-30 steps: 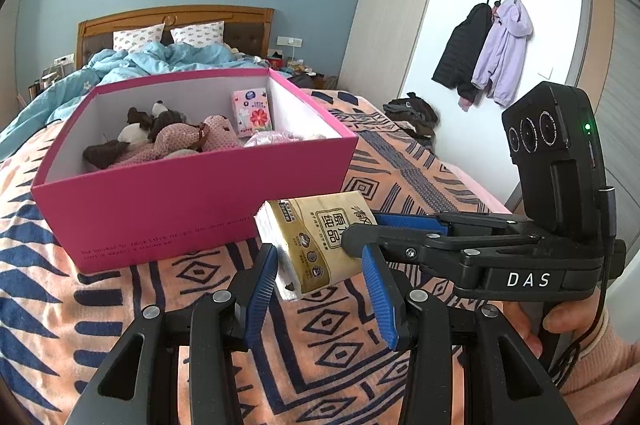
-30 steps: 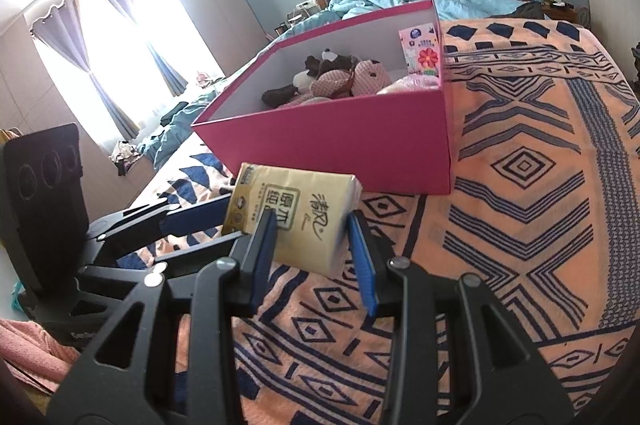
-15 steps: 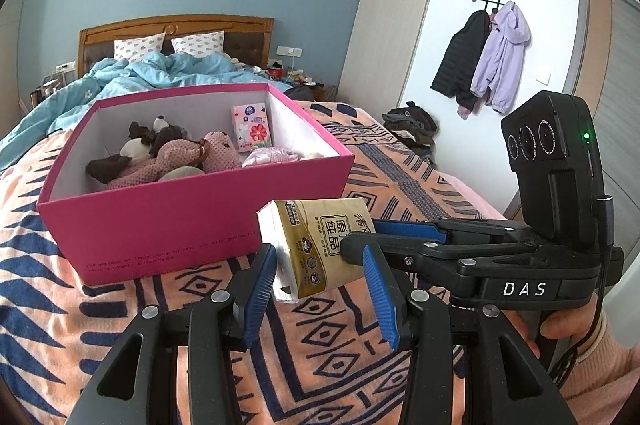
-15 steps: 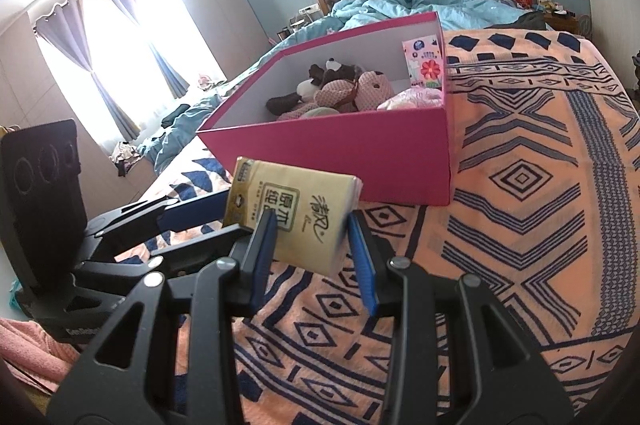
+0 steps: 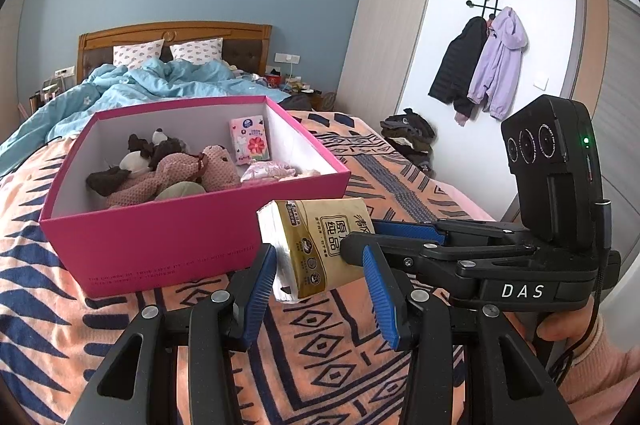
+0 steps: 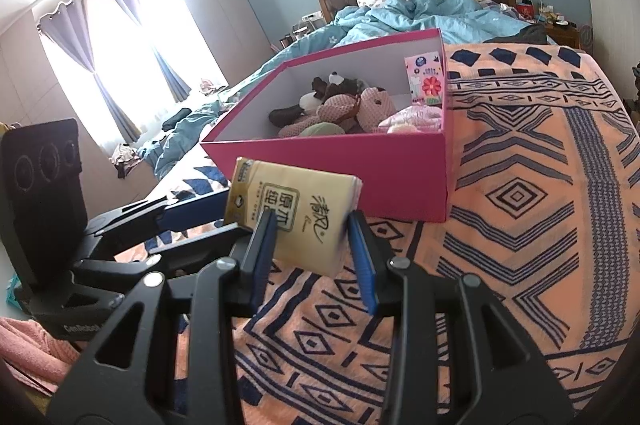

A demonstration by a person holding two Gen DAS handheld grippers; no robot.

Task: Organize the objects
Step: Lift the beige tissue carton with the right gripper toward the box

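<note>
Bed: soft patterned blanket. Pink box far-left, toys inside. Tissue pack in air near box front wall, right gripper fingers clamped on it; left gripper fingers apart around pack end. Risk: shallow pinch, pack slips or clips box rim.

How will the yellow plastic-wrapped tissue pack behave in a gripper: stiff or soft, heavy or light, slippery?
The yellow plastic-wrapped tissue pack is probably soft yet holds shape: pinched by the right gripper, it juts out without sagging. It seems light for its size. Its glossy film may slip.
</note>
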